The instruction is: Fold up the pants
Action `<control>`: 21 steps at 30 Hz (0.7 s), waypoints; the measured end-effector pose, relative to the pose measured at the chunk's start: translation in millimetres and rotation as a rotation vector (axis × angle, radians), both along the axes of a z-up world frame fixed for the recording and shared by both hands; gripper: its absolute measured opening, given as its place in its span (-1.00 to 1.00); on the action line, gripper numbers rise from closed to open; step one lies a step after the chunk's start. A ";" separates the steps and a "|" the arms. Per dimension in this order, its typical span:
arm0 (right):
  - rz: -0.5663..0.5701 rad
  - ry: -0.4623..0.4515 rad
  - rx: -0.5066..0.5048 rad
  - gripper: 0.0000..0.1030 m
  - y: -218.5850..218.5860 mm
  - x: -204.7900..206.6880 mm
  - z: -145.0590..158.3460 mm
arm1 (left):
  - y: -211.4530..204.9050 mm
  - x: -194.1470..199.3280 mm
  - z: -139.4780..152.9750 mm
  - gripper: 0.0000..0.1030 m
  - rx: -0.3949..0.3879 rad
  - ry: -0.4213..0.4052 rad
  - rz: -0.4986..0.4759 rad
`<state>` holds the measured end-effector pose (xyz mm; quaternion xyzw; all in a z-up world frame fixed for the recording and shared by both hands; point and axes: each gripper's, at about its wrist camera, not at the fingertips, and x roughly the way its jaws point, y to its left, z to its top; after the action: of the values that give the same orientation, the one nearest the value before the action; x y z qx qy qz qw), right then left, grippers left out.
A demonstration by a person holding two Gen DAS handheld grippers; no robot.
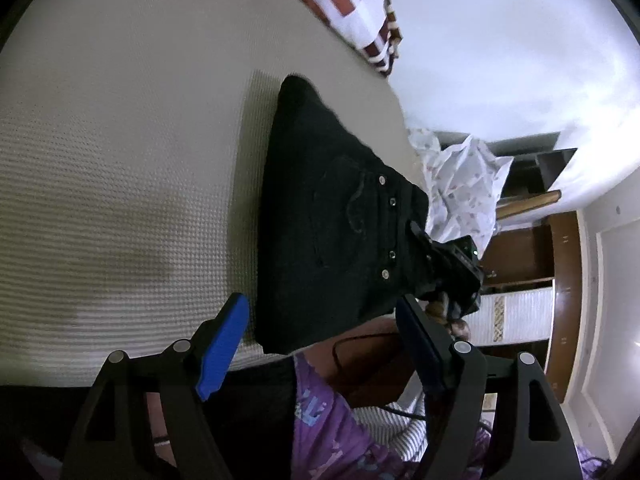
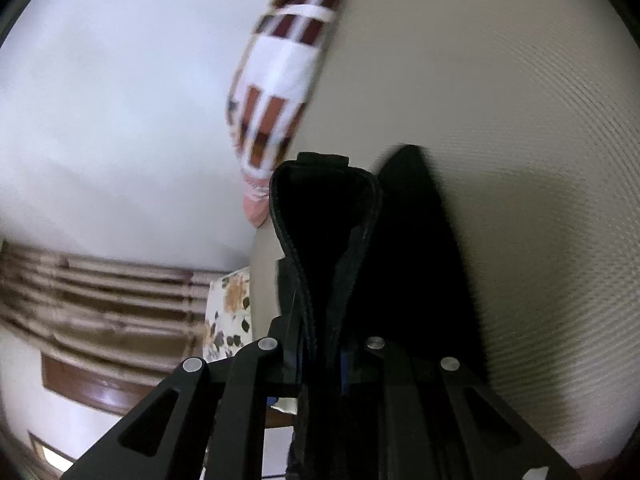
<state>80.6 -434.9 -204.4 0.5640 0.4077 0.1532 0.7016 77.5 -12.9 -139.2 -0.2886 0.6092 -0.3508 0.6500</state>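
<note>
Black pants lie folded on a beige textured bed cover, waistband end lifted at the right. My left gripper is open and empty, its blue pads apart just short of the pants' near edge. My right gripper is shut on the pants' waistband, which stands up between its fingers; it also shows in the left wrist view, holding that waistband end off the bed.
A red-and-white checked pillow lies at the far end of the bed, also in the right wrist view. A floral cloth sits beside the bed. Wooden furniture and a white wall are beyond.
</note>
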 end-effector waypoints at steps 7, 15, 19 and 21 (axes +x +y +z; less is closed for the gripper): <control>-0.024 0.014 0.057 -0.76 -4.7 -6.2 -12.5 | -17.2 -1.7 8.2 0.48 0.036 -0.032 -0.044; -0.040 0.016 0.057 -0.76 -11.5 -21.5 -20.5 | -31.1 3.6 5.3 0.48 0.062 -0.042 -0.083; -0.082 0.013 0.092 -0.64 -20.6 -31.9 -28.4 | -41.6 4.7 -2.1 0.48 0.086 -0.042 -0.112; -0.138 0.007 0.065 -0.59 -33.3 -45.3 -21.6 | -45.7 5.3 -2.7 0.48 0.107 -0.059 -0.120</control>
<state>35.3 -468.2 -226.0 0.6138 0.3651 0.1158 0.6903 82.8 -58.6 -141.9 -0.2062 0.6238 -0.3643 0.6600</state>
